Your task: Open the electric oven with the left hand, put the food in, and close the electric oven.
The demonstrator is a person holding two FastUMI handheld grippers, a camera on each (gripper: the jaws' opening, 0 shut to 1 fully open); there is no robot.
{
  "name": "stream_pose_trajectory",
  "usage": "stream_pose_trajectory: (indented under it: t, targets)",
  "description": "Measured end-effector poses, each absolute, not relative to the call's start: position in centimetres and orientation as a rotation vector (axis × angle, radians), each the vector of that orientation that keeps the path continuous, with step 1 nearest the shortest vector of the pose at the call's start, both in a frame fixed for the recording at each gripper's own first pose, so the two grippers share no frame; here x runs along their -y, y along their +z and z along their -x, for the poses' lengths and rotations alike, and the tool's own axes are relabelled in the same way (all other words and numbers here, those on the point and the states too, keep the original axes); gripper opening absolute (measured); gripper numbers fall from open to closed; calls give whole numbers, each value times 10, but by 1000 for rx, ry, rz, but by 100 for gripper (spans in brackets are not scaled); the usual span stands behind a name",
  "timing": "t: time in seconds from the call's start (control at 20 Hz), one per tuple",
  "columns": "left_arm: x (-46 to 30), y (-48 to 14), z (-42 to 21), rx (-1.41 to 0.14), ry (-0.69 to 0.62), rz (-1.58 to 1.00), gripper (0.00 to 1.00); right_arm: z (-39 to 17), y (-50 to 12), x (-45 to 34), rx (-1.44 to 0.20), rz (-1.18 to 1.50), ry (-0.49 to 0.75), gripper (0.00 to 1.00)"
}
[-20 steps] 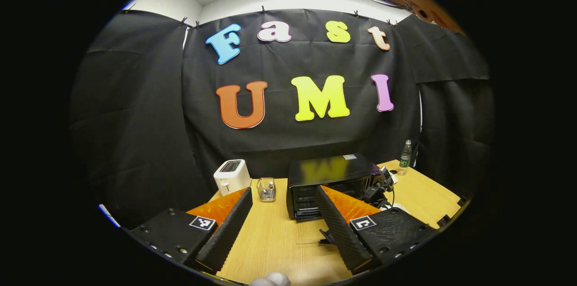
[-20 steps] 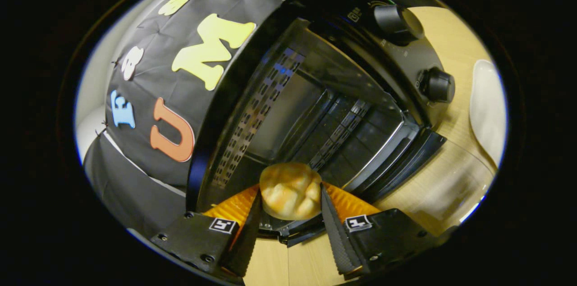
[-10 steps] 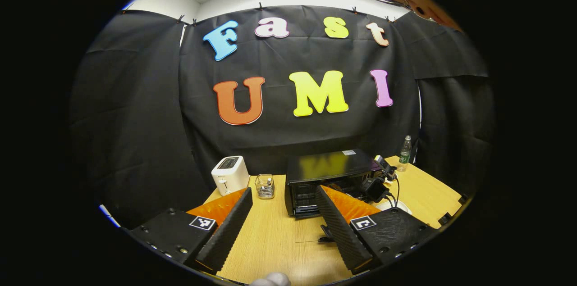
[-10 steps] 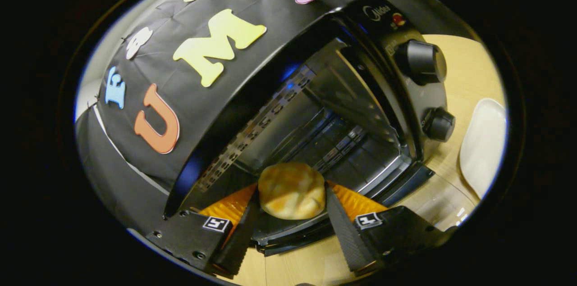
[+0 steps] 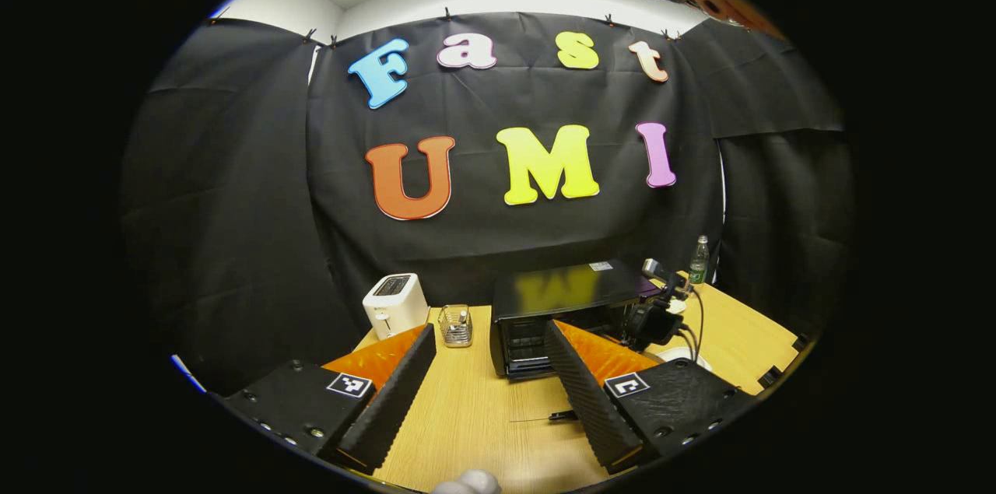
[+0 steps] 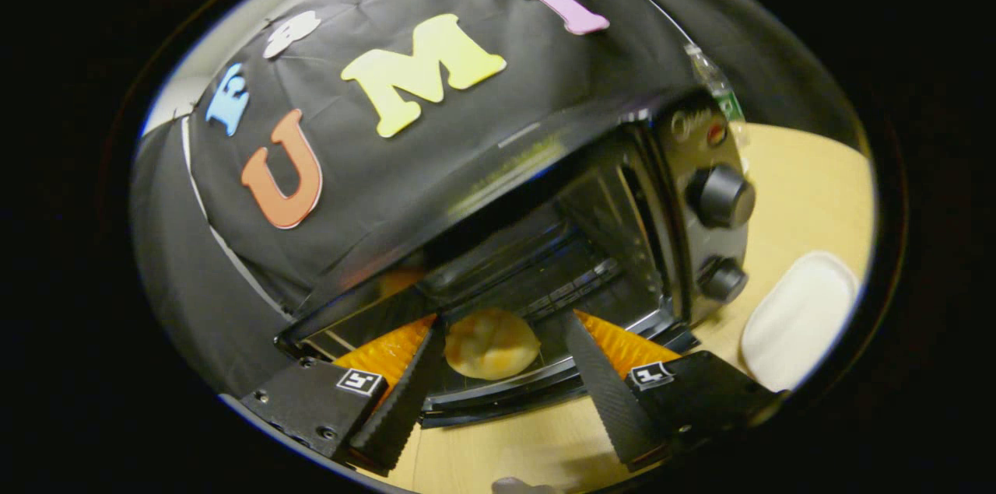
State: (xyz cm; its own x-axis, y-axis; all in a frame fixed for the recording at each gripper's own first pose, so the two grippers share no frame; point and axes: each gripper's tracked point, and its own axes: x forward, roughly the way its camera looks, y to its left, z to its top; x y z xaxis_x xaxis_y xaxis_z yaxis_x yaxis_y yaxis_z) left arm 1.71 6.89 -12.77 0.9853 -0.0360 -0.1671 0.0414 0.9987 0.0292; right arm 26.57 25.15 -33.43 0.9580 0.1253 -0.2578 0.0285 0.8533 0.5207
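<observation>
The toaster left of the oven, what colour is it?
White; the toaster shows best in the left gripper view, left of the black electric oven.

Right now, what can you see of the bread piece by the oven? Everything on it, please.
The bread piece is a small rounded bun, golden-yellow with paler lumps on top, soft and baked by its look. It lies just inside the open oven, low at the front of the cavity, above the lowered door. The right tool is open, its fingers to either side of the bun with gaps, so it looks released. What it rests on is unclear.
</observation>
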Motion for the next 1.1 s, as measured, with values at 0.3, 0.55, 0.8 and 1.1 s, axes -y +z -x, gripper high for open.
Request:
stream_pose_trajectory:
  t: [0.3, 0.55, 0.8, 1.1]
  targets:
    - [-62, -134, -15, -133, -44, -33, 93, -188, -232, -176, -155, -250, 51, 96]
    - [-48, -151, -12, -137, -45, -22, 93, -135, -129, -109, -37, -91, -5, 96]
    - [-29, -179, -6, -166, -50, -16, 93, -82, -59, -52, 6, -44, -73, 96]
    - [5, -261, 1, -303, -51, -3, 93, -41, 0, -19, 89, -5, -105, 96]
